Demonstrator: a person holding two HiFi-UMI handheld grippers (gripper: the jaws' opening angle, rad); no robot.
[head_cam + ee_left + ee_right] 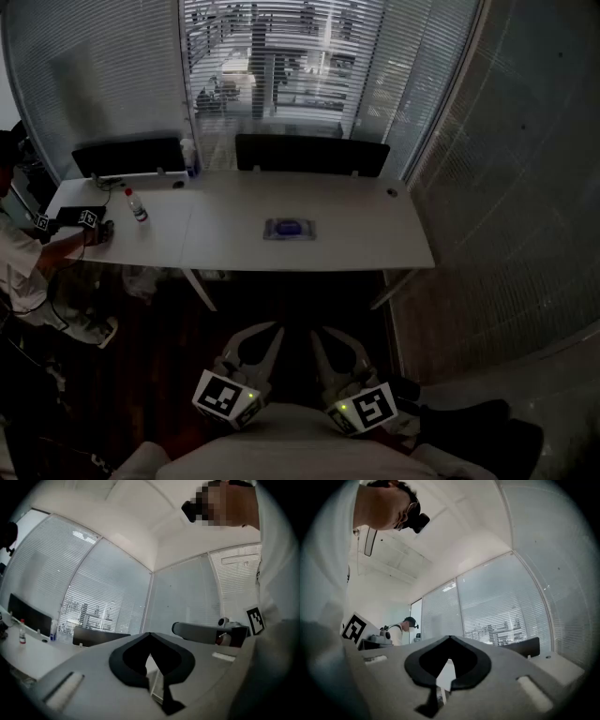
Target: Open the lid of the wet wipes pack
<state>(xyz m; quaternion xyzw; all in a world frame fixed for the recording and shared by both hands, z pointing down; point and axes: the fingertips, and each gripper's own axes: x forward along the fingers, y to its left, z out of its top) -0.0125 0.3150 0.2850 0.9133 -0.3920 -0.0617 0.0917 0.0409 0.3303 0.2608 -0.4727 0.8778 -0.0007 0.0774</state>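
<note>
The long white table (pixel 375 234) stands across twelve o'clock. At six, close to the body, the left gripper (pixel 265 330) and right gripper (pixel 328 334) hang with jaws pressed together on nothing (likely not yet approaching). The wet wipes pack (pixel 289 229) lies mid-table, well apart from both.

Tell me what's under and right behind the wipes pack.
The wet wipes pack lies flat on the white table. Only bare tabletop shows around it, and the pack covers whatever is beneath. Behind it, a black panel stands at the table's far edge, with window blinds beyond.
</note>
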